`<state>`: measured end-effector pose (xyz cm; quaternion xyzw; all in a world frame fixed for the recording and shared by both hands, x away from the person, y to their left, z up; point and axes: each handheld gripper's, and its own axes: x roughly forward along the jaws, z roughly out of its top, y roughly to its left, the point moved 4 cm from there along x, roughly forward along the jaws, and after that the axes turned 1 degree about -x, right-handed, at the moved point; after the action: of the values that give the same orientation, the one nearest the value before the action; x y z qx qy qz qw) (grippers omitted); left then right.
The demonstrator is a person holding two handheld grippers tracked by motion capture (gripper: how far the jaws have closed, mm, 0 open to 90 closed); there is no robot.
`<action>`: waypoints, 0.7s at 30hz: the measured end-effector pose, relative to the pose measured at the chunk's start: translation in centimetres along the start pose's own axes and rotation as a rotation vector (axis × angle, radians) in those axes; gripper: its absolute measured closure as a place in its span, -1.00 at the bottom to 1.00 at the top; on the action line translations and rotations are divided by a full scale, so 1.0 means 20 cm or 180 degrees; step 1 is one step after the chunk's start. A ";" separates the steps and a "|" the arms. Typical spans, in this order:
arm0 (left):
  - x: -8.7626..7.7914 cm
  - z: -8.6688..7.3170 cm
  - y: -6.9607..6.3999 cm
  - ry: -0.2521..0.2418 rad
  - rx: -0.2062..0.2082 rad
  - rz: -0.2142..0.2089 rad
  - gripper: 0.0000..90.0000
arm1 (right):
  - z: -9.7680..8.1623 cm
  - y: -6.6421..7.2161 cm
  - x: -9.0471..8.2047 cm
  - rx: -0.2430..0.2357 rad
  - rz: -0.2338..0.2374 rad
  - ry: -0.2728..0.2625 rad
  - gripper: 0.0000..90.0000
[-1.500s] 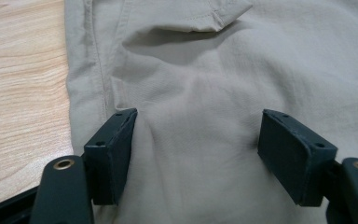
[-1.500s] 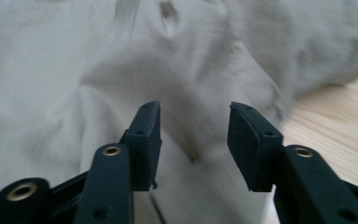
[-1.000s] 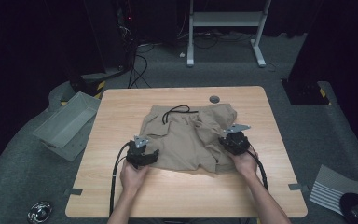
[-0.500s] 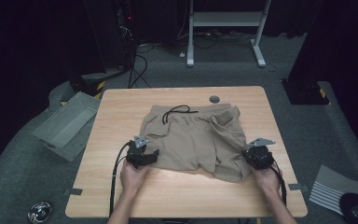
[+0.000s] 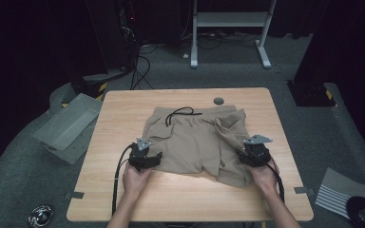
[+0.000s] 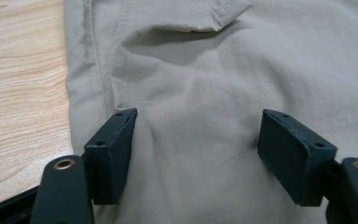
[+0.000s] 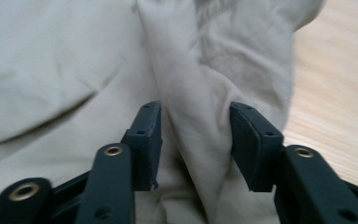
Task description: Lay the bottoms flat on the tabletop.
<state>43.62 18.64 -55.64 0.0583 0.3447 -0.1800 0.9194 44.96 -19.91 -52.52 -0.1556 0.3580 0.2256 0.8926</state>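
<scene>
High view
Table [image 5: 123,118]: pale wood, square-cornered; grey floor on all sides.
Shorts [image 5: 195,142]: tan, spread near the table's middle, waistband toward the far edge, hems toward the person. Black drawstring [image 5: 180,114] looped on the waistband.
Shorts, right leg: bunched and folded over, a ridge running toward the near-right hem.
Grommet [image 5: 218,100]: small grey disc in the tabletop, just beyond the waistband.
Open room: bare wood left of the shorts, a wide bare strip between hems and the near edge, a narrower strip right of the shorts.
Left gripper [image 5: 145,159]: at the shorts' near-left hem, held by the left hand [image 5: 134,178]; its cable trails back over the near edge.
Right gripper [image 5: 254,154]: at the shorts' near-right side, on the bunched leg, right hand [image 5: 262,175] behind it.
Bin [image 5: 66,126]: grey, on the floor off the table's left edge.
Stand [image 5: 230,28]: white frame on the floor beyond the table's far edge.

Left gripper view
Jaws: wide apart, one on each side of a flat stretch of cloth; nothing pinched between them.
Shorts' edge: side seam runs up just beside the left jaw; bare wood beyond it.
Cloth: a pocket flap's fold lies farther up.

Right gripper view
Jaws: part open, straddling a raised fold of cloth; pads [image 7: 251,140] close to the fold, but I cannot tell whether they press it.
Shorts' edge: cloth ends just right of the right jaw; wood beyond.
</scene>
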 end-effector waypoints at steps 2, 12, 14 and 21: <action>-0.01 0.00 0.00 0.0016 0.0014 -0.0028 -0.34 | -0.01 0.01 0.07 0.0033 0.0059 0.0122 0.39; -0.09 -0.03 0.07 0.0297 -0.0003 -0.0027 -0.28 | 0.12 0.15 0.24 -0.0028 0.0303 0.0080 0.50; -0.11 -0.04 0.08 0.0319 -0.0027 -0.0033 -0.27 | 0.15 0.20 0.26 -0.0053 0.0379 0.0062 0.49; -0.13 0.05 0.05 -0.0091 -0.0198 -0.0245 -0.31 | 0.20 0.30 0.29 -0.0196 0.0485 0.0036 0.37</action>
<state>42.79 20.03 -53.29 0.0139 0.3389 -0.2052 0.9181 47.90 -11.43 -54.67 -0.1566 0.3667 0.3029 0.8656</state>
